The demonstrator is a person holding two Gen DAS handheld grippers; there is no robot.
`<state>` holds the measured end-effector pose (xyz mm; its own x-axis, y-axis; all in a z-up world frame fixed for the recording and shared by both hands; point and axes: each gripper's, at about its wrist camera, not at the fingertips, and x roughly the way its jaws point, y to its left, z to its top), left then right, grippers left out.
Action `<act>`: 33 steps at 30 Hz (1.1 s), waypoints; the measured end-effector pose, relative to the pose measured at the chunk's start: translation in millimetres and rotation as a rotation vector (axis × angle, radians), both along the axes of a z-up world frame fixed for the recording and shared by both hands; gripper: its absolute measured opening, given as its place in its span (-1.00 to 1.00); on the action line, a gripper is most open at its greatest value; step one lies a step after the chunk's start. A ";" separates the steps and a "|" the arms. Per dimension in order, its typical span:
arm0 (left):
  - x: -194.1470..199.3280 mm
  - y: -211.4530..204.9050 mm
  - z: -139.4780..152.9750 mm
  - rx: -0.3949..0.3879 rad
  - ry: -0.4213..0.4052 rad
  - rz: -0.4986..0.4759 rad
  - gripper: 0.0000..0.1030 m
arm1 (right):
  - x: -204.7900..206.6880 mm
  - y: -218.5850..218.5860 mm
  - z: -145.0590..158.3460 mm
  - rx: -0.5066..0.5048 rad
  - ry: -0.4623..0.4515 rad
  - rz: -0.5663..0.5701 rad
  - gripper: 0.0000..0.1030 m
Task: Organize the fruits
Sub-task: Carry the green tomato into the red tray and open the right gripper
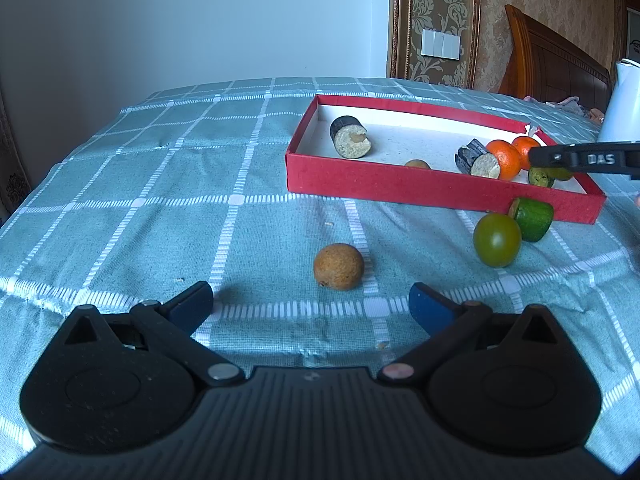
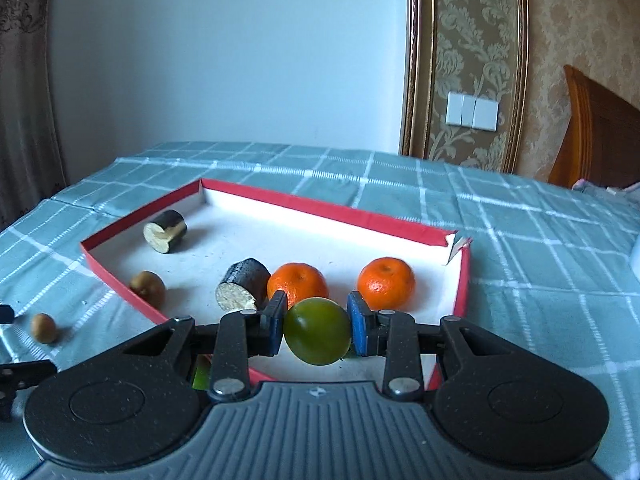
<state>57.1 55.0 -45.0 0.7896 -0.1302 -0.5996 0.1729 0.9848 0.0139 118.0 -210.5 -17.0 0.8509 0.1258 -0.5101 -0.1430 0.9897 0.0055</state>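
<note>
My right gripper [image 2: 318, 322] is shut on a round green fruit [image 2: 318, 332], held over the near part of the red tray [image 2: 120, 276]. In the tray lie two oranges [image 2: 298, 284] [image 2: 386, 282], two dark cut cylinders [image 2: 242, 286] [image 2: 166, 231] and a small brown fruit [image 2: 148, 289]. My left gripper [image 1: 310, 304] is open and low over the cloth, just short of a brown round fruit [image 1: 339, 266]. Another green fruit [image 1: 497, 240] and a green cut piece [image 1: 532, 219] lie on the cloth by the red tray [image 1: 360, 184]. One of the right gripper's fingers [image 1: 560, 158] reaches over the tray's right end.
A teal checked cloth [image 1: 160, 200] covers the table. A white jug [image 1: 622, 104] stands at the far right. Behind are a wooden headboard [image 1: 552, 60] and a wall with switches [image 2: 472, 110]. A curtain [image 2: 24, 100] hangs at the left.
</note>
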 end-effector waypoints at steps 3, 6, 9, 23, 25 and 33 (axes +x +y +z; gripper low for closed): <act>-0.1 -0.1 0.0 0.000 0.000 0.000 1.00 | 5.4 2.3 -3.9 -0.007 -0.001 0.001 -0.38; -0.4 -0.1 0.1 0.000 0.000 0.000 1.00 | 10.8 4.9 -3.5 -0.009 0.003 0.000 -0.38; -0.4 -0.2 0.2 0.000 0.000 0.000 1.00 | 15.9 7.5 -4.2 -0.019 0.004 0.002 -0.38; -0.4 -0.2 0.1 0.000 0.000 0.000 1.00 | 15.1 13.9 -6.1 -0.033 0.005 -0.011 -0.39; -0.3 -0.2 0.1 0.000 0.000 0.000 1.00 | 14.2 13.4 -6.7 -0.026 0.000 -0.016 -0.39; -0.3 -0.2 -0.1 0.000 -0.001 0.000 1.00 | 11.2 17.5 -9.7 -0.043 -0.019 -0.018 -0.39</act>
<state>56.8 54.8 -45.1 0.7900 -0.1300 -0.5992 0.1728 0.9849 0.0142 129.1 -193.0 -26.7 0.8626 0.0884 -0.4982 -0.1246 0.9914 -0.0397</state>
